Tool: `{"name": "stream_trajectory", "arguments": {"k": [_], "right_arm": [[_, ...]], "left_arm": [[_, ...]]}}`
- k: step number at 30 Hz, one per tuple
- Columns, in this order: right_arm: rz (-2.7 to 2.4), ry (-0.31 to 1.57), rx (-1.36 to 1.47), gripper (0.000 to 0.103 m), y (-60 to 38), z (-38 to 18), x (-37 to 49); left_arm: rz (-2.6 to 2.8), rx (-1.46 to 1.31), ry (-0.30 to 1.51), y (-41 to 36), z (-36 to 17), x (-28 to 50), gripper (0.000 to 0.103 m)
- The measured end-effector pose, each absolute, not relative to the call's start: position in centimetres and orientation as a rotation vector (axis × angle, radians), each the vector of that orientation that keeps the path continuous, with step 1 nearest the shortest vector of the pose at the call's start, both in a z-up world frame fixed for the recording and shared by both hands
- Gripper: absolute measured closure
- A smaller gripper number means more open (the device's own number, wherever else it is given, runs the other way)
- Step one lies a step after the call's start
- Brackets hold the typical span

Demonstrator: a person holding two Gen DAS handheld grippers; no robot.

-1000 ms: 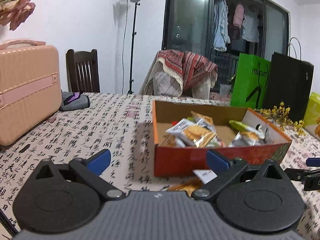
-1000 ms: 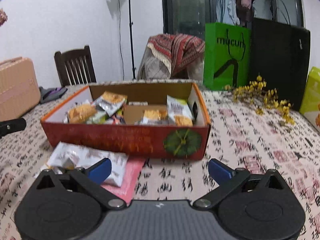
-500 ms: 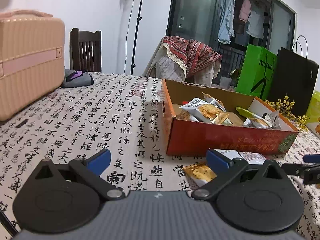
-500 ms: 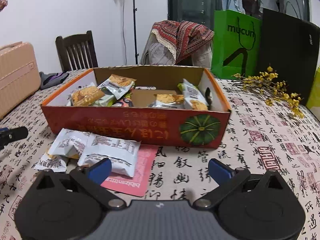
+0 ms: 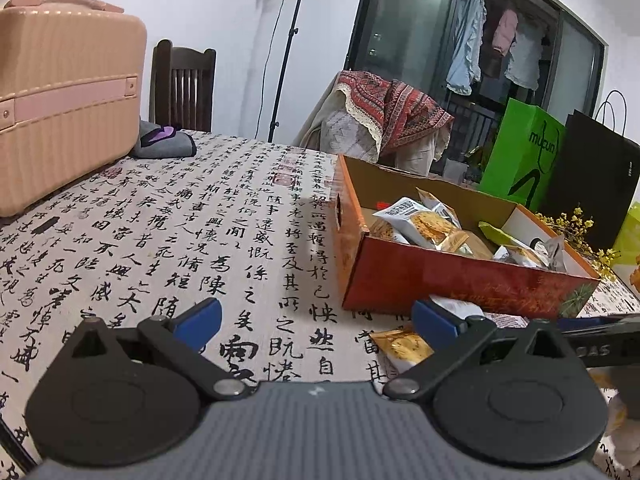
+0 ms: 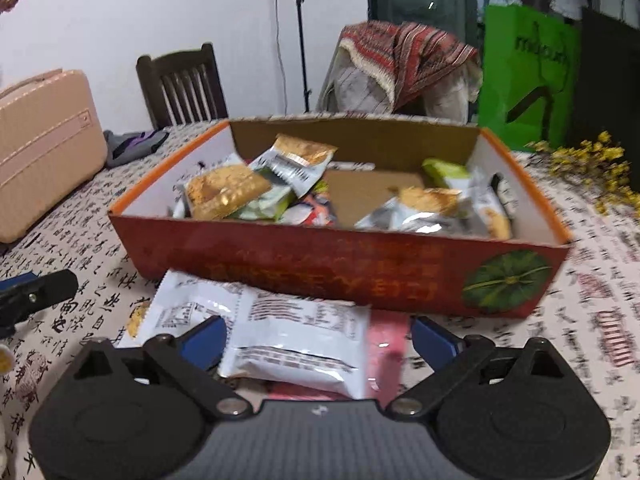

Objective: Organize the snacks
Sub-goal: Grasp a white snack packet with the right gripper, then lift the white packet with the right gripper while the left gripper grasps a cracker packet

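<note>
- The right gripper [image 6: 316, 338] is nearest, jaws spread wide and just now narrowing a little, with a white snack packet [image 6: 288, 336] lying between them; the pads do not yet press on it, so this looks like lining up for a pick.
- That packet rests on a pink packet [image 6: 386, 344] on the surface [image 6: 600, 312], just in front of the box, probably waiting to be put away.
- The left gripper [image 5: 316, 326] hangs over bare cloth, jaws spread and empty, likely on standby; a small golden packet [image 5: 400, 346] lies just past its right finger.
- The red cardboard box [image 6: 320, 264] sits behind the loose packets, open-topped and already holding several snacks, so it is likely the collecting place.
- Farther back stand a pink case [image 5: 68, 100], a wooden chair [image 6: 180, 84] and a green bag [image 6: 528, 72].
</note>
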State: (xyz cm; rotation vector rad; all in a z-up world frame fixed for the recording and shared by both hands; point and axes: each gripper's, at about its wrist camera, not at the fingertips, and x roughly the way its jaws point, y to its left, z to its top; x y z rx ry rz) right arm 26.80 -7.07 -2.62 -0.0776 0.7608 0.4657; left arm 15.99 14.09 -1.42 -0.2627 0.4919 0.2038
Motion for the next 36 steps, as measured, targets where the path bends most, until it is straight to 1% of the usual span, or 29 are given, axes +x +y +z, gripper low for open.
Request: {"name": "stream_trajectory", "arguments": {"k": [2,5,6,7,12,15,25,36], "right_arm": [[0.475,0.781,-0.062,0.007,-6.9,-3.3,27.2],[0.447,0.769,-0.084,0.016,-6.8,-3.7,27.1],[0.45,0.765,-0.083,0.02,-6.9,-3.7,27.1],[0.454,0.76,-0.081,0.029,-6.9,-3.6,27.0],[0.47,0.742,-0.089,0.037,-7.2,-3.4,26.5],[0.472,0.722,-0.091,0.039,-7.5,-3.0,25.9],[0.417,0.613,-0.085,0.039,-11.1,-1.2,23.5],[0.294,0.584,-0.021,0.039,-17.5,-0.9,23.7]], "left_arm": [[0.202,-0.27,0.494,14.2,-1.5,16.0,0.0],[0.198,-0.28,0.5,14.3,-1.6,16.0,0.0],[0.198,-0.281,0.502,14.3,-1.6,16.1,0.0],[0.199,-0.28,0.503,14.3,-1.6,16.1,0.0],[0.197,-0.276,0.503,14.2,-1.6,16.1,0.0],[0.202,-0.277,0.51,14.3,-1.7,16.2,0.0],[0.232,-0.273,0.528,14.2,-1.9,16.5,0.0],[0.209,-0.244,0.544,11.7,-1.0,16.6,0.0]]}}
